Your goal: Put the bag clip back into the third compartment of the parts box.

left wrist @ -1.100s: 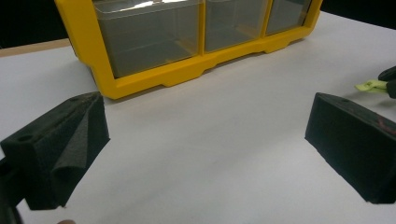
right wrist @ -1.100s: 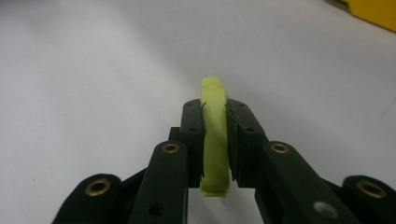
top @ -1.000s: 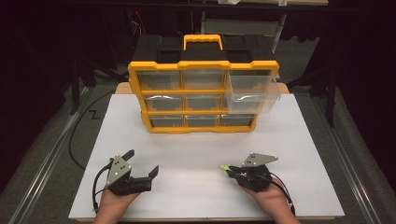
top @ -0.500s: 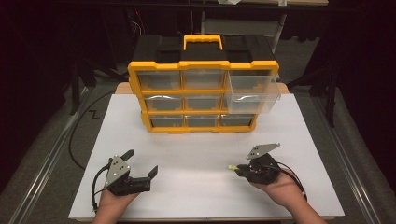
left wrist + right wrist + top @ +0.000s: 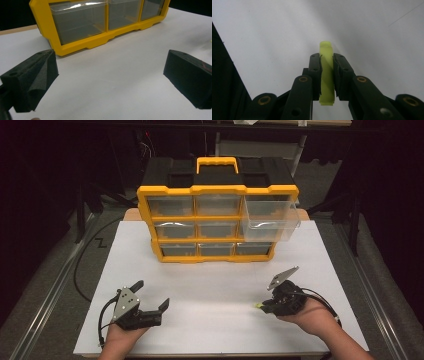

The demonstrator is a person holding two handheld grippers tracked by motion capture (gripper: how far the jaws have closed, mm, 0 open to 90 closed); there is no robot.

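Note:
A yellow organiser (image 5: 218, 222) with clear drawers and a black top stands at the back of the white table (image 5: 220, 285). Its top right drawer (image 5: 270, 220) is pulled out. My right gripper (image 5: 264, 306) sits at the front right, shut on a small yellow-green piece (image 5: 258, 306). In the right gripper view the yellow-green piece (image 5: 327, 72) is clamped between the two jaws, its tip sticking out past them. My left gripper (image 5: 150, 297) rests at the front left, open with nothing between its fingers (image 5: 32, 77). The organiser's bottom drawers (image 5: 80, 20) lie ahead of it.
A yellow carry handle (image 5: 217, 164) tops the organiser. A black cable (image 5: 82, 265) runs along the table's left side. Metal rails (image 5: 45, 295) flank the table. Dark space surrounds the table at the back.
My right gripper has moved to the right and slightly forward with the yellow-green piece in it, and its hand has turned. The left gripper has stayed put.

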